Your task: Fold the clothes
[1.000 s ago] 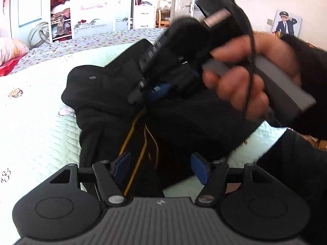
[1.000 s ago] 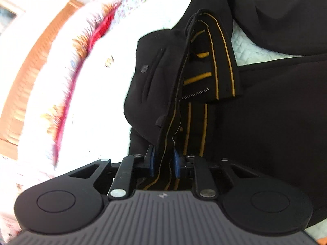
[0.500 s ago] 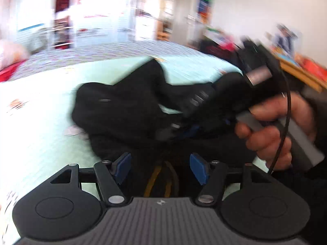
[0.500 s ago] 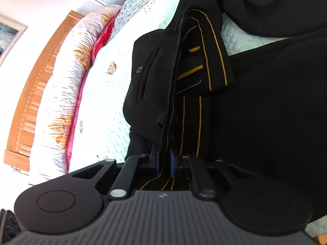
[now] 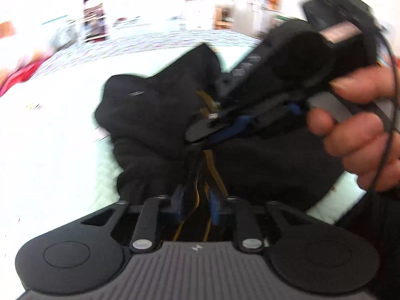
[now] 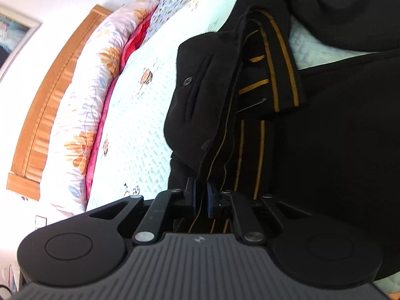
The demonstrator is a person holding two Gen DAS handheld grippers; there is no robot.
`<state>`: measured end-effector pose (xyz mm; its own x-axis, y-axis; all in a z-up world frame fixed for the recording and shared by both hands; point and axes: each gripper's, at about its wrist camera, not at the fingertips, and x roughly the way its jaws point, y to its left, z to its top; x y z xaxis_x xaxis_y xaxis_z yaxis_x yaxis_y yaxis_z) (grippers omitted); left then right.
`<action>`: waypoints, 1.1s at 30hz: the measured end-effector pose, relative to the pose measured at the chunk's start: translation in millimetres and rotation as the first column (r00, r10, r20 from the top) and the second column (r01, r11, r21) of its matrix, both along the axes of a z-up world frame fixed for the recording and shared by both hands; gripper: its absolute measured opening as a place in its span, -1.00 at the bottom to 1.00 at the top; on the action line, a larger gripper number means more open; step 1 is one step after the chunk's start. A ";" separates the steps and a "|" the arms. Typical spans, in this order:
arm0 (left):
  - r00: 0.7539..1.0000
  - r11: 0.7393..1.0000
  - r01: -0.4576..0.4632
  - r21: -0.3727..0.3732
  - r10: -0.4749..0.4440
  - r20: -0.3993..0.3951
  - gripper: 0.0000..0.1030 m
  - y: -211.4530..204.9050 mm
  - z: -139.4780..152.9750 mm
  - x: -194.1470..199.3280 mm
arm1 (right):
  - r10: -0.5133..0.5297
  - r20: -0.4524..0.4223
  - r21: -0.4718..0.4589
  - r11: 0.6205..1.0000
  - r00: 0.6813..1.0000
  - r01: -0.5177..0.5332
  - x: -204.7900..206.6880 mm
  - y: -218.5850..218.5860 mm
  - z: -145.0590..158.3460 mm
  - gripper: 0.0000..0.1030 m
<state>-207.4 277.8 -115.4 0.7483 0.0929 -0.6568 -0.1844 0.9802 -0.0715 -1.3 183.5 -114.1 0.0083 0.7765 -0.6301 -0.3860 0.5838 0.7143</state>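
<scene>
The left wrist view alone shows the person's right hand [image 5: 357, 135] gripping the right claw [image 5: 200, 135], which reaches in from 2 o'clock toward the middle. The right wrist view alone shows a wooden headboard [image 6: 47, 110] at 9 o'clock and a flowered quilt [image 6: 82, 115] rolled along it.

The black trousers [image 5: 160, 115] lie heaped on the bed [image 5: 50, 150], spreading from the centre down to 6 o'clock. The left claw [image 5: 196, 205] at 6 o'clock is closing, its blue pads narrowed on the black cloth with yellow piping that runs between them. In the right wrist view the right claw [image 6: 200, 197] is nearly shut, pinching the piped edge of the trousers [image 6: 325, 150] between its pads at 6 o'clock; from there the waistband rises toward 12 o'clock, with a buttoned pocket [image 6: 192, 92] just left of it.

The bed's pale quilted cover [image 6: 140, 130] bears small printed figures. The room beyond, at 12 o'clock in the left view, is blurred and overbright.
</scene>
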 end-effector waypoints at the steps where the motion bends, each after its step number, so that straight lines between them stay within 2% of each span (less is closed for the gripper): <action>1: 0.999 0.999 -0.036 -0.033 0.036 0.006 -0.62 5.8 1.0 -3.2 | 0.013 0.002 -0.001 1.000 1.000 -0.013 -1.2 6.1 0.9 -0.67; 2: 0.997 0.996 -0.070 -0.058 0.071 0.012 -0.64 9.8 2.4 -7.2 | 0.029 0.010 -0.005 1.000 1.000 -0.029 -2.8 13.0 2.3 -0.67; 5: 0.987 0.986 -0.153 -0.059 0.155 0.029 -0.64 17.5 9.5 -18.6 | 0.076 0.035 -0.025 0.997 0.997 -0.075 -9.0 35.0 8.2 -0.63; 7: 0.976 0.977 -0.212 -0.032 0.214 0.052 -0.65 28.7 17.2 -23.8 | 0.111 0.082 -0.024 0.994 0.990 -0.109 -14.3 58.9 20.7 -0.63; 8: 0.966 0.969 -0.249 -0.011 0.249 0.066 -0.72 36.4 22.9 -25.7 | 0.131 0.118 -0.018 0.991 0.984 -0.129 -17.1 73.5 30.6 -0.71; 9: 0.952 0.955 -0.296 0.014 0.294 0.085 -0.78 47.1 31.1 -27.2 | 0.151 0.167 0.009 0.988 0.974 -0.155 -19.6 92.9 47.4 -0.92; 10: 0.932 0.936 -0.351 0.031 0.346 0.109 -1.00 60.2 40.6 -29.6 | 0.168 0.210 0.059 0.981 0.963 -0.184 -21.1 114.5 66.5 -0.92; 13: 0.826 0.841 -0.540 0.010 0.528 0.198 -1.00 115.1 76.0 -43.9 | 0.214 0.274 0.166 0.950 0.938 -0.265 -25.1 179.1 118.8 -0.92; 14: 0.805 0.821 -0.570 -0.017 0.562 0.189 -1.00 134.2 82.7 -49.8 | 0.227 0.281 0.160 0.947 0.932 -0.278 -27.1 194.5 129.9 -0.85; 16: 0.796 0.810 -0.581 -0.076 0.585 0.153 -1.00 160.4 82.3 -64.9 | 0.244 0.311 0.127 0.947 0.919 -0.294 -33.1 204.8 141.5 -0.58; 17: 0.810 0.823 -0.558 -0.105 0.568 0.146 -0.99 164.5 79.6 -73.4 | 0.244 0.333 0.113 0.949 0.911 -0.295 -36.8 195.7 139.8 -0.27; 18: 0.852 0.865 -0.485 -0.130 0.501 0.154 -0.98 157.7 74.7 -80.8 | 0.240 0.352 0.096 0.952 0.905 -0.290 -39.2 184.5 136.1 0.08; 19: 0.891 0.902 -0.406 -0.146 0.426 0.158 -0.90 148.1 69.7 -86.8 | 0.220 0.361 0.063 0.964 0.907 -0.259 -37.4 165.1 124.7 0.21; 20: 0.928 0.936 -0.321 -0.145 0.341 0.149 -0.81 133.8 62.5 -86.6 | 0.200 0.366 0.027 0.974 0.909 -0.226 -34.5 147.3 111.8 0.28; 21: 0.955 0.960 -0.242 -0.141 0.261 0.139 -0.75 122.1 51.6 -80.1 | 0.183 0.356 -0.019 0.982 0.916 -0.188 -27.9 135.1 93.4 0.28; 23: 0.983 0.981 -0.122 -0.151 0.141 0.120 -0.34 103.6 29.6 -69.5 | 0.153 0.321 -0.111 0.986 0.935 -0.123 -10.1 115.3 55.9 0.28; 25: 0.989 0.981 -0.072 -0.178 0.093 0.113 -0.28 110.9 6.8 -57.8 | 0.136 0.302 -0.180 0.980 0.943 -0.084 -1.7 103.9 34.3 0.28; 27: 0.990 0.975 -0.049 -0.217 0.076 0.120 -0.22 118.7 -4.1 -41.4 | 0.140 0.307 -0.228 0.971 0.941 -0.071 2.1 103.4 30.3 0.28; 28: 0.990 0.968 -0.041 -0.248 0.073 0.120 -0.11 128.3 -7.8 -33.5 | 0.141 0.296 -0.246 0.967 0.945 -0.067 6.5 107.6 28.7 0.28; 29: 0.991 0.958 -0.031 -0.286 0.067 0.118 -0.05 134.8 -11.0 -29.5 | 0.142 0.285 -0.263 0.962 0.948 -0.065 10.7 112.3 27.2 0.27; 31: 0.992 0.926 0.009 -0.378 0.040 0.120 -0.05 146.8 -16.0 -25.1 | 0.148 0.253 -0.287 0.955 0.956 -0.072 11.7 125.8 27.3 0.28; 32: 0.992 0.908 0.029 -0.418 0.025 0.123 0.01 142.8 -20.4 -22.1 | 0.151 0.239 -0.302 0.950 0.959 -0.075 12.8 130.5 24.9 0.28; 33: 0.992 0.902 0.043 -0.429 0.012 0.125 0.01 132.7 -21.2 -24.8 | 0.154 0.229 -0.315 0.946 0.961 -0.076 8.7 133.3 25.1 0.28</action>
<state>-232.2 410.5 -136.6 0.8239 -0.1897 -0.5341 -0.1327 0.8516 -0.5071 7.4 316.8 -89.0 0.1160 0.5559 -0.8231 -0.6050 0.6968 0.3854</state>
